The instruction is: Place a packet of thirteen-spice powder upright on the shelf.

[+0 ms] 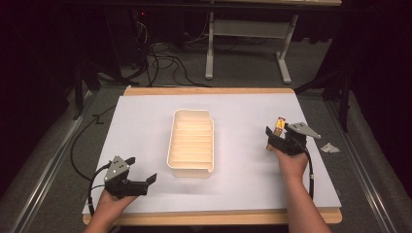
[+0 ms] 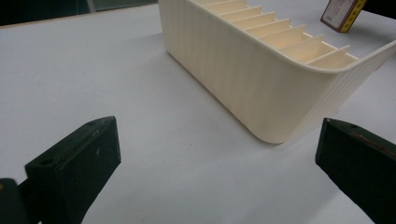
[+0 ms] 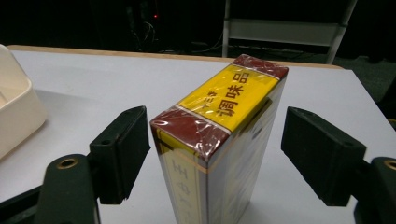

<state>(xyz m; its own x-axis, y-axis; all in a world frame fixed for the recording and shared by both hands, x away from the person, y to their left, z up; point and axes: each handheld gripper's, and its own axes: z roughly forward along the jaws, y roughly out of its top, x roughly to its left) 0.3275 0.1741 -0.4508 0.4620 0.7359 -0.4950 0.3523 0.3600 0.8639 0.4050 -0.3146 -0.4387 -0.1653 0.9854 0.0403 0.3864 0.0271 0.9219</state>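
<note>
- Starting at the left of the high view: left gripper (image 1: 144, 171) sits at the near-left corner of the white sheet (image 1: 252, 179), held by the person's left hand (image 1: 112, 203), cable looping off the table edge
- left gripper jaws spread wide, nothing between them; in the left gripper view they frame bare sheet, with the near end of the cream tray (image 2: 261, 88) ahead and to the right, not touching
- cream tray (image 1: 191, 141) stands in the middle of the sheet, long axis running away from the person; inside it, thin cross ribs split it into narrow slots, all look unfilled from above
- box (image 1: 279, 127) stands on the sheet right of the tray, well apart from it; from the left gripper view it shows as a small corner (image 2: 340, 14) past the tray's far end
- right gripper (image 1: 276, 137) is at the box, held by the right hand (image 1: 292, 162), grey plate on top pointing right
- right gripper view: box (image 3: 224, 135) is upright between the two black jaws, red ends and yellow band on its top face, wrapped in clear film, printed characters on the band
- left jaw pad is right at the box's side, touching or nearly so; right jaw pad stands clear with a visible gap, so jaws are partly closed around the box, not clamped
- crumpled bit of white paper (image 1: 330, 148) lies off the sheet on the grey floor, right of the right gripper
</note>
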